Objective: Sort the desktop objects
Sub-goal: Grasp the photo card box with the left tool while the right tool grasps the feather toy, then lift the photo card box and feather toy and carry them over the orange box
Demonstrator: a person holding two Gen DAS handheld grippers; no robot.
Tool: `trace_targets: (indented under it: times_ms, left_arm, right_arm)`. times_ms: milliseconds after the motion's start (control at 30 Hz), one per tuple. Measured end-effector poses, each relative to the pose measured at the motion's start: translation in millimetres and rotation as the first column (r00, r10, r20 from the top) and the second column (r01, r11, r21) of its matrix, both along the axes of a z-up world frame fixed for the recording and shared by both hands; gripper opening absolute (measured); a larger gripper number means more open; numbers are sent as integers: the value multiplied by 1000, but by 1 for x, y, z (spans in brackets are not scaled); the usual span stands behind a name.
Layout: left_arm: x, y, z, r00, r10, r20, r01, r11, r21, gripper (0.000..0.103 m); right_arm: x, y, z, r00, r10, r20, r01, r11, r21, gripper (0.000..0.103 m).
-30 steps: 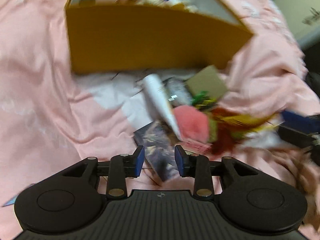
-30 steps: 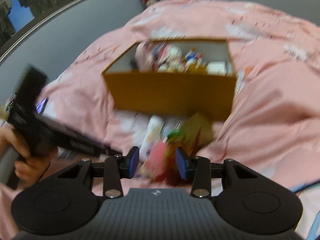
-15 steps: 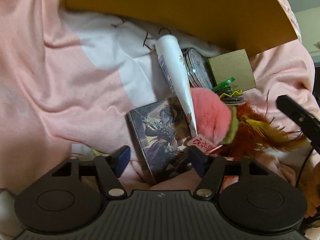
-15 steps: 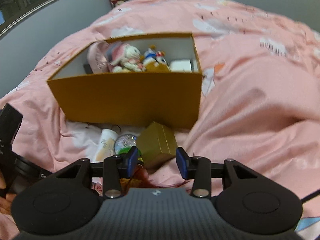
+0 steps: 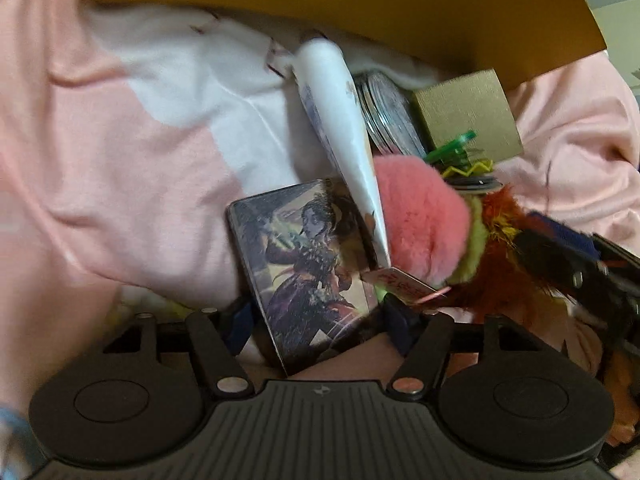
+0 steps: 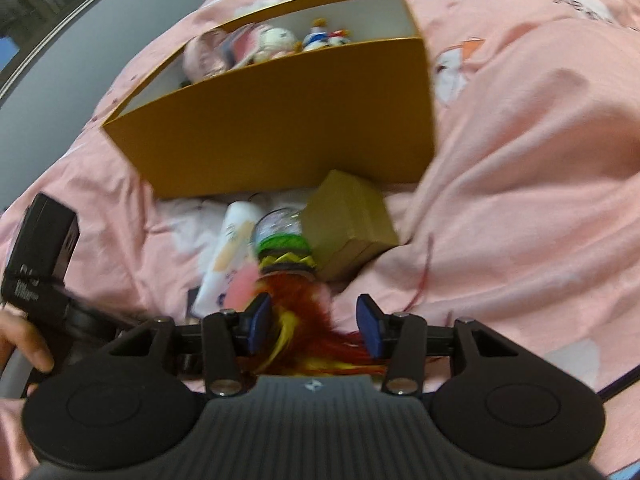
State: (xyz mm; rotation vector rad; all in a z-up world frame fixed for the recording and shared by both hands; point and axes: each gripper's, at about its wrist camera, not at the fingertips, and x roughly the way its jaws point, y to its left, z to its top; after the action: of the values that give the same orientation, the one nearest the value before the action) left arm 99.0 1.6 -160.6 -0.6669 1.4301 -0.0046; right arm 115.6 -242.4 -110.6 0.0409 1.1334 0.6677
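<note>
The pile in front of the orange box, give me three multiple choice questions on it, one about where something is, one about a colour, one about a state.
1. Where does the small gold box sit?
A. inside the orange box
B. on the bedding in front of the orange box's near wall
C. on top of the picture card

2. What colour is the fluffy ball beside the white tube?
A. pink
B. blue
C. black

3. How does the left gripper stand to the picture card?
A. shut with nothing between its fingers
B. jaws apart, one on each side of the card
C. holding the card high in the air

Answers:
1 B, it lies on the pink cover against the near wall of the orange box.
2 A, its fur is plainly pink.
3 B, the blue pads flank the card's near end as the jaws close.
</note>
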Motion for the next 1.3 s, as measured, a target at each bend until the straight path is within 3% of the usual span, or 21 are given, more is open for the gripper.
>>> trace_targets:
  times_ms: [267, 300, 433, 467, 500, 633, 800, 900, 967, 1067, 1100, 1133, 1167, 1300]
  left_arm:
    - [-21, 9, 47, 991, -2, 136, -35, 963, 266, 69]
    - [-24, 12, 51, 988, 12, 151, -55, 957, 286, 69]
    - [-34, 22, 57, 979, 30, 203, -86, 959, 270, 66]
    - [-36, 24, 58, 976, 37, 215, -95, 959, 267, 45]
    - [-39, 26, 61, 971, 44, 235, -111, 954, 280, 36]
    - [-40, 38, 61, 967, 68, 245, -130, 961, 246, 32]
    - [-25, 30, 58, 969, 63, 238, -113, 973, 201, 32]
    - [-32, 39, 55, 981, 22, 194, -53, 987, 153, 32]
    - [-31, 34, 49, 987, 2, 163, -29, 986, 167, 32]
    - [-30, 32, 46, 988, -21, 152, -8, 982, 188, 32]
    - [-30, 31, 46, 988, -27, 151, -3, 981, 193, 32]
    - [-31, 31, 47, 988, -28, 152, -2, 980, 198, 32]
    - [-31, 30, 48, 988, -31, 153, 0, 980, 199, 32]
    - [-34, 33, 52, 984, -29, 176, -5, 982, 191, 28]
  right_arm:
    - [-12, 11, -5, 996, 91, -15, -92, 994, -66, 50]
    - [-12, 12, -8, 996, 88, -24, -90, 993, -75, 45]
    - [-8, 10, -11, 997, 68, -35, -70, 995, -67, 16]
    - [-8, 9, -10, 998, 63, -29, -64, 996, -60, 13]
    - [-7, 8, -8, 998, 57, -22, -58, 997, -51, 8]
    - [-3, 5, 1, 1000, 24, 16, -24, 1000, -10, 2]
    - [9, 17, 15, 998, 13, 59, -16, 999, 45, 2]
    - [16, 31, 18, 996, 25, 82, -30, 997, 66, 2]
    - [19, 37, 16, 996, 33, 88, -39, 997, 65, 4]
    - [20, 42, 12, 993, 38, 114, -44, 998, 53, 12]
    - [20, 43, 11, 991, 38, 128, -44, 998, 43, 21]
    - [19, 43, 11, 990, 39, 138, -45, 998, 42, 36]
    - [19, 42, 10, 990, 38, 139, -45, 998, 47, 40]
    - [25, 44, 7, 988, 41, 146, -53, 996, 76, 41]
